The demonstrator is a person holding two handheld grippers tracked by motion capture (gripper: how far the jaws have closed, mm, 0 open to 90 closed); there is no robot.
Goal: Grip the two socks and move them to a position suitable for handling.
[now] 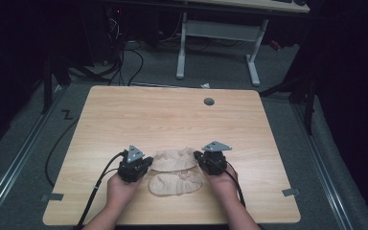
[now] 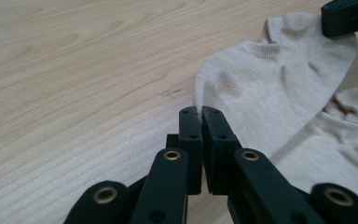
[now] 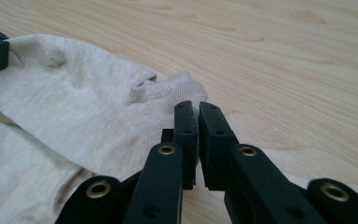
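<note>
Nearest me, at the bottom of the high view, my two forearms come in over the front edge of the pale wood-grain surface (image 1: pixel 172 115), each hand wrapped round a black two-jaw tool. My left tongs (image 2: pixel 200 112) are clenched on the rounded edge of the far beige knitted ankle sock (image 2: pixel 270 84); in the left gripper view the jaws stand almost together with a sliver of fabric caught between their tips. My right tongs (image 3: pixel 197 108) are likewise pinched shut on the ribbed cuff at the opposite end of that same sock, the knit bunched up just ahead of the jaw tips.

Between the two tools, closest to me, lies the second beige ankle sock (image 1: pixel 176 184), flat and slightly crumpled, not held by anything. Just beyond it, touching or overlapping along its long edge, is the sock I am gripping, stretched between the tongs from left to right near the front middle of the surface.

I judge the step in hand to be the paired grasp: both ends are secured and the sock is ready to be lifted or laid over its mate. The next move calls for both hands rising together and level, keeping gentle tension so neither thin pinch slips, then carrying the sock toward me and lining cuff to cuff.

Farther off, the surface is bare up to a small grey round cable cap (image 1: pixel 209 101) near its back edge.
</note>
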